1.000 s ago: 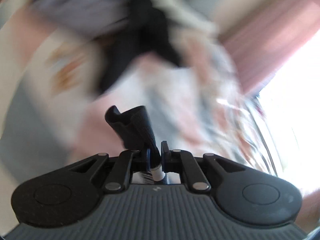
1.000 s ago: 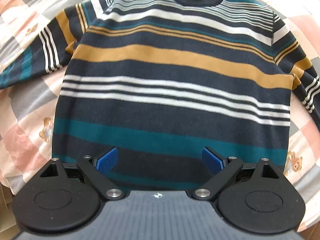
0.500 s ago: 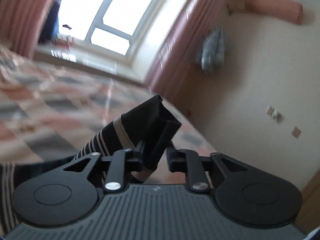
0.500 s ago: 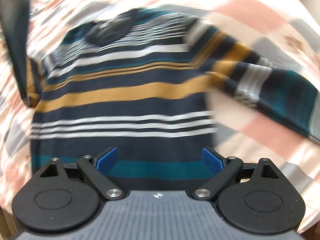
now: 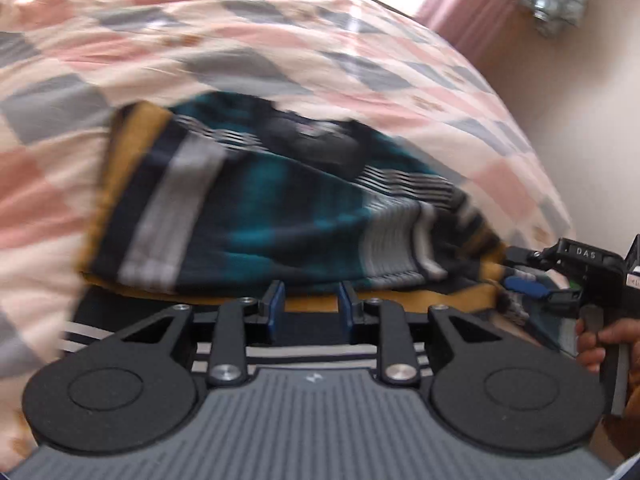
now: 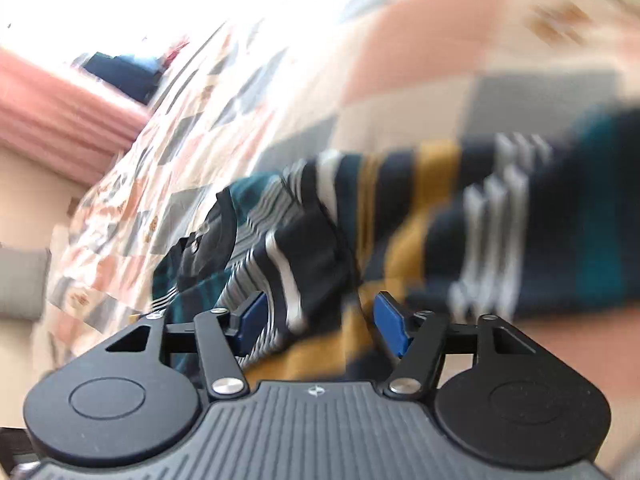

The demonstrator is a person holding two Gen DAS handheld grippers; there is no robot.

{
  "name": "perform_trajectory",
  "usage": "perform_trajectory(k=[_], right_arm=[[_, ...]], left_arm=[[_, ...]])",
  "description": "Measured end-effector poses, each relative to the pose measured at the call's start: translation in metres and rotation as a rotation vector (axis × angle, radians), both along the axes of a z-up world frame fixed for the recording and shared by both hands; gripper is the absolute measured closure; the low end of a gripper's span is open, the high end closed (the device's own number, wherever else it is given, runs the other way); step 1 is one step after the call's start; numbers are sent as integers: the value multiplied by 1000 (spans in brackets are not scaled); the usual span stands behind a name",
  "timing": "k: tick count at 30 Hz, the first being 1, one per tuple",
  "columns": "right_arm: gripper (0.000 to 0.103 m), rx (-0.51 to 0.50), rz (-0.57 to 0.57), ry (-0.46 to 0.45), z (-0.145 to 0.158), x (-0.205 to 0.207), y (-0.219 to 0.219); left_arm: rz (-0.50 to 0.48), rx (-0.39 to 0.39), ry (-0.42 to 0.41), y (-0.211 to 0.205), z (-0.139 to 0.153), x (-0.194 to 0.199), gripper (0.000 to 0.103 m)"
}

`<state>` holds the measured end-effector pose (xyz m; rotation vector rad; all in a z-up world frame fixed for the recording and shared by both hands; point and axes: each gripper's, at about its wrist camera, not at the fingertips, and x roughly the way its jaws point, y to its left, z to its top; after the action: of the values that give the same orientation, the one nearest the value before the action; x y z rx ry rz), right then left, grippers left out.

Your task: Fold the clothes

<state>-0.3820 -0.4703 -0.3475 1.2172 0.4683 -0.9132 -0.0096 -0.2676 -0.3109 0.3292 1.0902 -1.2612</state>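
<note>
A striped sweater [image 5: 256,216] in navy, teal, mustard and white lies on the bed, with one sleeve [image 5: 168,200] folded across its body. My left gripper [image 5: 310,302] hovers low over the fabric. Its jaws stand a little apart with nothing pinched between them. At the right edge of the left wrist view, a hand holds my right gripper [image 5: 520,280] at the sweater's side. In the right wrist view my right gripper [image 6: 320,324] is closing around a raised fold of the sweater [image 6: 304,264]. Its right pad [image 6: 390,328] still stands off the cloth.
A patchwork quilt [image 5: 280,40] of pink, grey and cream squares covers the bed. The bed's edge curves down at the right, with a wall [image 5: 580,100] and pink curtain [image 5: 472,4] beyond. A dark blue object [image 6: 124,70] lies near the far bed edge.
My left gripper carried the sleeve cuff over, let it go, and the sleeve now lies across the sweater. My right gripper swung from the hem to the sweater's side and narrowed its jaws.
</note>
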Motion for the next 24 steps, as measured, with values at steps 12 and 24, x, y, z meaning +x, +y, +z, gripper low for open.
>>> perform_trajectory(k=[12, 24], right_arm=[[93, -48, 162, 223, -47, 78, -55], [102, -63, 116, 332, -22, 50, -28]], left_arm=[[187, 19, -90, -5, -17, 94, 76], [243, 3, -53, -75, -42, 150, 96]])
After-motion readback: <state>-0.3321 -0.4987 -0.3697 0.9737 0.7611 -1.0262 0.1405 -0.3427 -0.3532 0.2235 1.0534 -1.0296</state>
